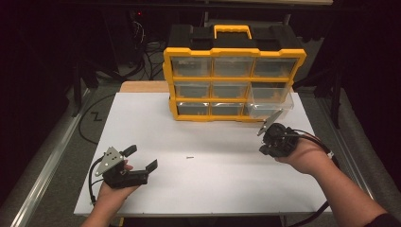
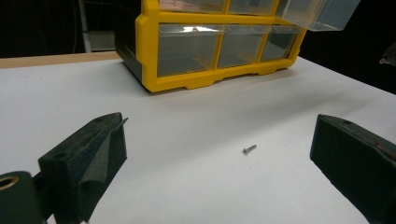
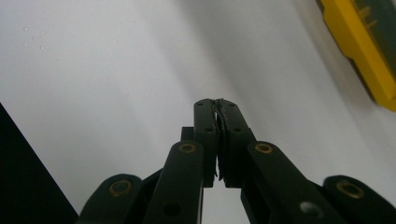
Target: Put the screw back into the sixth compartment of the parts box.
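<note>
**High view.** The left gripper rests low on the white table with its jaws spread wide apart and nothing between them. One small screw lies on the table, just beyond the open jaw tips and toward the right gripper. That gripper hangs above the table near the yellow organizer, below the one clear drawer that stands pulled out of the right column. Judged step: pick up the screw and deliver it to that drawer. To do it well, centre the screw between the left jaws, lower both tips to the table surface, then close slowly so the screw does not skid out sideways.

**Left gripper view.** The left gripper has its jaws apart. The screw lies ahead of them, nearer the right-hand jaw and clear of both pads. Shift the gripper toward that side before closing. The organizer stands well beyond the tips.

**Right gripper view.** The right gripper has its jaws pressed together on nothing, pointing down at bare table; a yellow corner of the organizer lies off to one side of the tips.

**Count.** Screws: one. Organizers: one, with nine drawers in three rows of three. Drawers pulled out: one. Grippers: two.
</note>
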`<state>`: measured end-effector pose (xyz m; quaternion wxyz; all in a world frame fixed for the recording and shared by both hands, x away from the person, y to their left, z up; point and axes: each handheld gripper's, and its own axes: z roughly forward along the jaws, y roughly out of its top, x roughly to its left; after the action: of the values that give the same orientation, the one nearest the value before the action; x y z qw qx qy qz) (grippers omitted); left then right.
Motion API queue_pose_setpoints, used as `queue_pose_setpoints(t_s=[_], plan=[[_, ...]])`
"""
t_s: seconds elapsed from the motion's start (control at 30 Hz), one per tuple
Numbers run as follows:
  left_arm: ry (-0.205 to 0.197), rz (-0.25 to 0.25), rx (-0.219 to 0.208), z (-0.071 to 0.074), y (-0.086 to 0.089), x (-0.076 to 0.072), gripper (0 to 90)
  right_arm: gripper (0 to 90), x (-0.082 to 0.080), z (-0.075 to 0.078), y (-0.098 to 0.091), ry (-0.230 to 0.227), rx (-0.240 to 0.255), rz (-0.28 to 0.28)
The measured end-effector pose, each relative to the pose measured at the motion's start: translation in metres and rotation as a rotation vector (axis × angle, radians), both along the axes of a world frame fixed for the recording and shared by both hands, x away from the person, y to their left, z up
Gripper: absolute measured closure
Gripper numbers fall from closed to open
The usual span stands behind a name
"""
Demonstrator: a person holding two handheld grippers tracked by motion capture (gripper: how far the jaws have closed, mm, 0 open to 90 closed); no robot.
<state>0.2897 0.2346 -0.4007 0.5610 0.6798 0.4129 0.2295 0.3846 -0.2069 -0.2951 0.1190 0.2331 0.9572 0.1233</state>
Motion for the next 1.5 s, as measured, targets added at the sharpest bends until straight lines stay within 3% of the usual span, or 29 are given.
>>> queue_pose_setpoints(t_s=[0.4, 1.0, 1.5], plan=[[0.003, 0.003, -0.008, 0.0, 0.001, 0.0, 4.2, 89.8, 0.005, 0.023, 0.003, 0.0, -0.011, 0.003], [0.0, 0.001, -0.012, 0.0, 0.001, 0.0, 4.2, 89.8, 0.013, 0.053, 0.003, -0.034, -0.01, -0.002], [-0.003, 0.002, -0.015, 0.0, 0.002, -0.001, 4.2, 89.8, 0.037, 0.08, 0.004, -0.075, -0.011, -0.039]])
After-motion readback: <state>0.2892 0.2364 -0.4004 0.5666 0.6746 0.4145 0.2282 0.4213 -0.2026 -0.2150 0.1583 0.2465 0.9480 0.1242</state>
